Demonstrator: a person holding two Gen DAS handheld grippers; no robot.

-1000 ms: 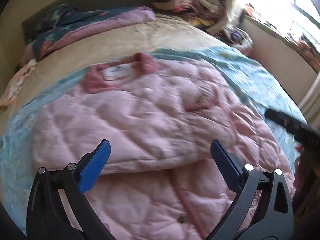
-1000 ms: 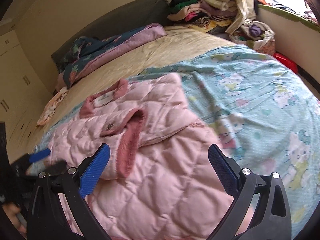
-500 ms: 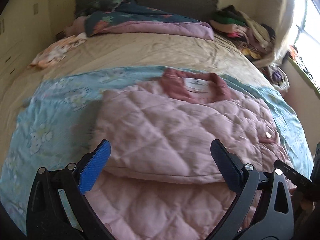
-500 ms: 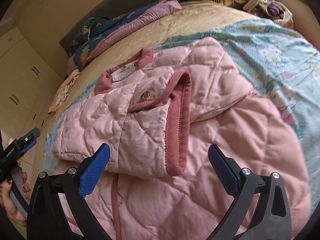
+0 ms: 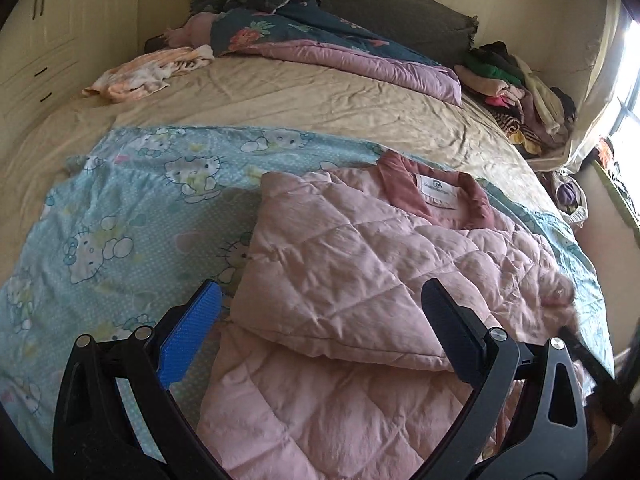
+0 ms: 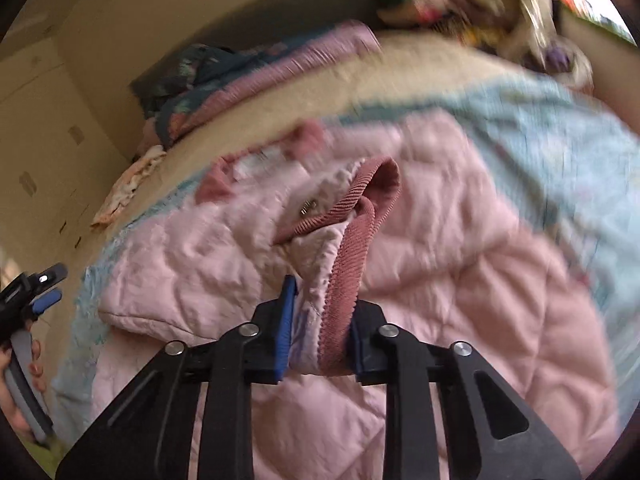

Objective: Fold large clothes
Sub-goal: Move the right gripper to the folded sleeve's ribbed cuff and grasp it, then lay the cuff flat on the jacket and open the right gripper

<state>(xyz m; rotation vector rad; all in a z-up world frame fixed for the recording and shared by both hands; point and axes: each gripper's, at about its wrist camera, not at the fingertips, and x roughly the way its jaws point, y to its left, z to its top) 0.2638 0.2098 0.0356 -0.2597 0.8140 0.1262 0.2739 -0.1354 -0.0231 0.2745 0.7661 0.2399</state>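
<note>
Since the earlier frames the right gripper's [image 6: 318,334] wide-spread fingers have come in on the ribbed sleeve cuff [image 6: 348,248] and are closing on it, while the left wrist view has swung so that far more of the blue cartoon-print blanket [image 5: 120,232] shows.

Left wrist view: the left gripper [image 5: 320,328] has its fingers spread wide, nothing between them, hanging over the near fold of the pink quilted jacket [image 5: 360,272]. That jacket lies on the blanket on the bed [image 5: 300,96], from the centre out to 4 o'clock, collar and white label toward 1 o'clock. Its lower hem is cut off by the frame and partly hidden behind the gripper's black arms. At 4 o'clock a dark bar crosses the jacket's edge (blurred, probably the other tool; hard to say). A folded floral quilt [image 5: 320,40] lies at 12 o'clock, a heap of clothes [image 5: 516,88] at 2 o'clock.

Right wrist view: much of it is motion-blurred, the far bed and blanket most of all. The cuff and a pinch of pink sleeve stand up between the blue pads, pressed from both sides. At 9 o'clock the left gripper [image 6: 38,292] appears small, held by a hand [image 6: 24,384] half cut off by the edge; its fingers there are too small to judge.
</note>
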